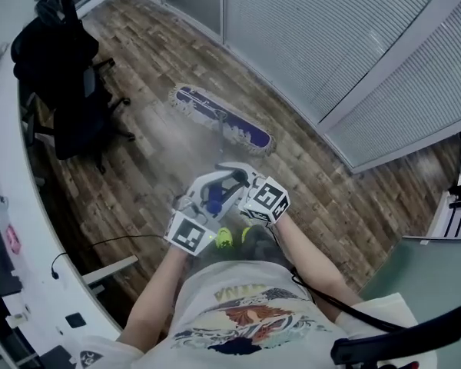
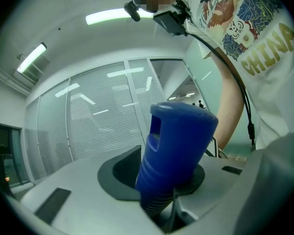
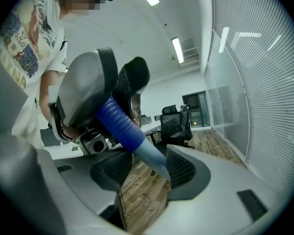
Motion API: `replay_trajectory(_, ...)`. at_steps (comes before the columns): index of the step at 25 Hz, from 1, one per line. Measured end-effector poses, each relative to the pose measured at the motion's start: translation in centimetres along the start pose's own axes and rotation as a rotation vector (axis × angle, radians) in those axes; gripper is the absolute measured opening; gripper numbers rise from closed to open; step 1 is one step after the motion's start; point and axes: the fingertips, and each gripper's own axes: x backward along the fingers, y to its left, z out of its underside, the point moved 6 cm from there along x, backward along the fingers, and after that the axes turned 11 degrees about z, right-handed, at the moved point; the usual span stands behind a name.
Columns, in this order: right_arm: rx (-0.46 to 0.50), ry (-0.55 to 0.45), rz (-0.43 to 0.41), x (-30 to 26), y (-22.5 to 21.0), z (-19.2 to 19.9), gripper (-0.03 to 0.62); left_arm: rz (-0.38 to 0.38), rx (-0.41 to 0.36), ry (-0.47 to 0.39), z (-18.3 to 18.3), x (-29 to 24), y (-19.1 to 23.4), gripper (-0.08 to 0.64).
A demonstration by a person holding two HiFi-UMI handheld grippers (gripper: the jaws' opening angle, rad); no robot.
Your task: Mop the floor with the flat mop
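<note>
The flat mop head [image 1: 223,118], blue and white, lies on the wooden floor ahead of me. Its pale pole [image 1: 220,141] rises toward my two grippers, held close together in front of my chest. My left gripper [image 1: 205,198] [image 2: 162,176] is shut on the ribbed blue grip [image 2: 179,146] [image 1: 213,199] at the pole's top. My right gripper [image 1: 236,175] [image 3: 144,173] sits just below it with its jaws wide. The pole [image 3: 154,160] passes between them and leans on one pad, with floor showing on the other side.
A black office chair [image 1: 73,91] with dark clothing on it stands at the left by a long white desk [image 1: 19,237]. Glass walls with blinds [image 1: 315,37] run along the far side. A cable [image 1: 100,242] lies on the floor near my yellow-green shoes [image 1: 224,239].
</note>
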Motion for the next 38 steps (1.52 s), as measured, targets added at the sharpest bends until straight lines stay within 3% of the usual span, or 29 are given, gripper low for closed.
replay_trajectory(7, -0.003, -0.002, -0.043, 6.9, 6.1, 2.0, 0.202, -0.050, 0.008, 0.025, -3.0, 0.3, -9.1, 0.094)
replay_trajectory(17, -0.011, -0.016, -0.138, 21.3, 17.9, 6.2, 0.202, -0.144, 0.051, 0.062, -8.6, 0.1, -27.7, 0.097)
replay_trajectory(21, 0.010, -0.008, -0.170, 23.9, 20.9, 7.1, 0.202, -0.168, 0.042, 0.046, -9.9, 0.7, -31.6, 0.097)
replay_trajectory(30, 0.058, 0.045, -0.209, 23.9, 21.7, 8.8, 0.207, -0.147, 0.027, 0.023, -8.4, 0.9, -33.4, 0.098)
replay_trajectory(34, 0.035, 0.000, -0.215, 21.3, 20.4, 7.4, 0.207, -0.210, 0.042, -0.020, -8.2, 2.0, -30.1, 0.097)
replay_trajectory(38, 0.063, 0.040, -0.231, 17.3, 18.6, 7.3, 0.209, -0.188, 0.042, -0.019, -5.8, 3.0, -26.7, 0.097)
